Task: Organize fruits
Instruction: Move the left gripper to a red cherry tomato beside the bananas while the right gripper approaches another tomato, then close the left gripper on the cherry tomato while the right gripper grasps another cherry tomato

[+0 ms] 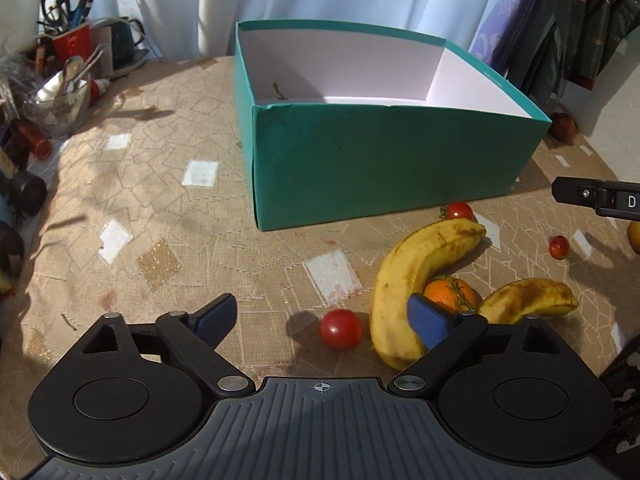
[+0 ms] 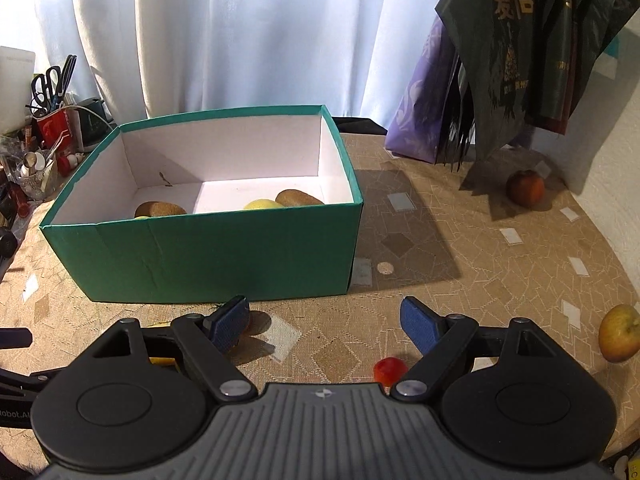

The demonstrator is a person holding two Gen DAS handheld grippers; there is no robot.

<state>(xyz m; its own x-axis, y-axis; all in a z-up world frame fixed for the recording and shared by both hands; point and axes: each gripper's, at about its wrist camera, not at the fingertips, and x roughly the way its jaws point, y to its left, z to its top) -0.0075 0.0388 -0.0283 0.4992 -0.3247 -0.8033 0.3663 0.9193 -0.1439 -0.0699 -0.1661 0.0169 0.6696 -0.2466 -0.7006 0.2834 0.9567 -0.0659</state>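
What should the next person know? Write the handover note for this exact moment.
Left gripper: open, empty, low over a cherry tomato beside the large banana.
Right gripper: open, empty, in front of the teal box.
Done: two kiwis and a yellow fruit are in the box.
Left: second banana, orange, three tomatoes, red apple, yellow apple, all on the table.

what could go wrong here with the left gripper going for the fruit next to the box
The open left gripper has a cherry tomato between its fingers; a hard squeeze could burst it or send it rolling. Its right finger sits over the big banana, beside the orange, so closing may snag or shove them.
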